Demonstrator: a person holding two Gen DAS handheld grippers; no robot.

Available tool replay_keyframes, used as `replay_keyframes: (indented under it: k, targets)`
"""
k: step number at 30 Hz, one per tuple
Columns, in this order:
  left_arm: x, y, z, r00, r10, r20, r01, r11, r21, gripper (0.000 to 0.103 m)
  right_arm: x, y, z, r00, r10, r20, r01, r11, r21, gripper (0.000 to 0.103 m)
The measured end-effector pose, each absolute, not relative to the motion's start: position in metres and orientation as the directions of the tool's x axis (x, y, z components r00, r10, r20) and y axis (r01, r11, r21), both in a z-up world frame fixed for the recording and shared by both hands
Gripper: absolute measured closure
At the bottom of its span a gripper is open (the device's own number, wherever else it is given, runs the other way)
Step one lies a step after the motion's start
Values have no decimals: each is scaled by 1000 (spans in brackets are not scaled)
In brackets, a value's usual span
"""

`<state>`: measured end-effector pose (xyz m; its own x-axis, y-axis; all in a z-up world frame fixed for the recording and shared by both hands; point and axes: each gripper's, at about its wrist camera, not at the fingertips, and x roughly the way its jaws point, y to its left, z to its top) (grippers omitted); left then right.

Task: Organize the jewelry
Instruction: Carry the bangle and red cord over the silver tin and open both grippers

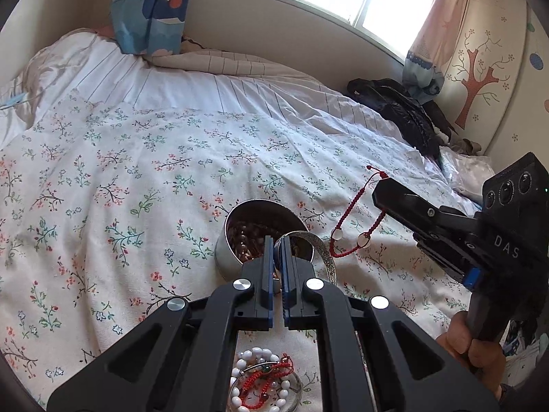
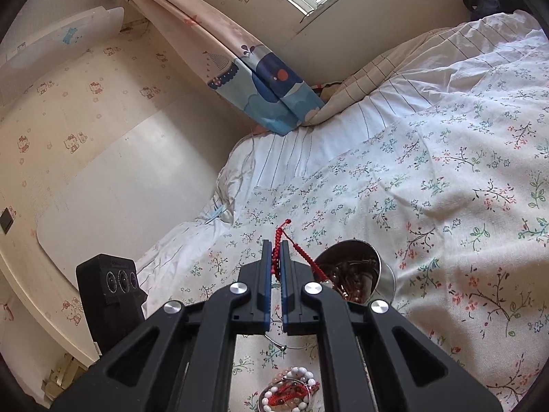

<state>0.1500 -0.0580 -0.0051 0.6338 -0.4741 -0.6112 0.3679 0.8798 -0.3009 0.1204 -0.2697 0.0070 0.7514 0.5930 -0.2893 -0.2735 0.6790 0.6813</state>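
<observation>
A round metal tin with brown beads inside stands on the flowered bedspread; it also shows in the right wrist view. My left gripper is shut on a silver bangle at the tin's near rim. My right gripper is shut on a red cord bracelet with two clear beads, held in the air to the right of the tin; the bracelet hangs from it in the left wrist view. A small glass dish near me holds a white bead bracelet and red cords.
The bed stretches ahead to the window wall. A dark jacket lies at its far right. A folded quilt and a curtain are at the back. A thin wire ring lies near the dish.
</observation>
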Motion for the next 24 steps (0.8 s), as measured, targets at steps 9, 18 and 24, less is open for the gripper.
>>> replay_keyframes:
  k: [9, 18, 24]
  targets:
    - [169, -62, -10, 637, -466, -614, 341, 885, -317, 100, 136, -269, 1, 752, 586, -302, -261, 686, 679, 98]
    - [187, -67, -18, 629, -462, -625, 322, 887, -331, 99, 154, -258, -7, 742, 557, -373, -241, 741, 627, 98]
    - [205, -73, -34, 604, -432, -669, 290, 902, -320, 99, 175, -250, -28, 693, 536, -482, -178, 775, 606, 83]
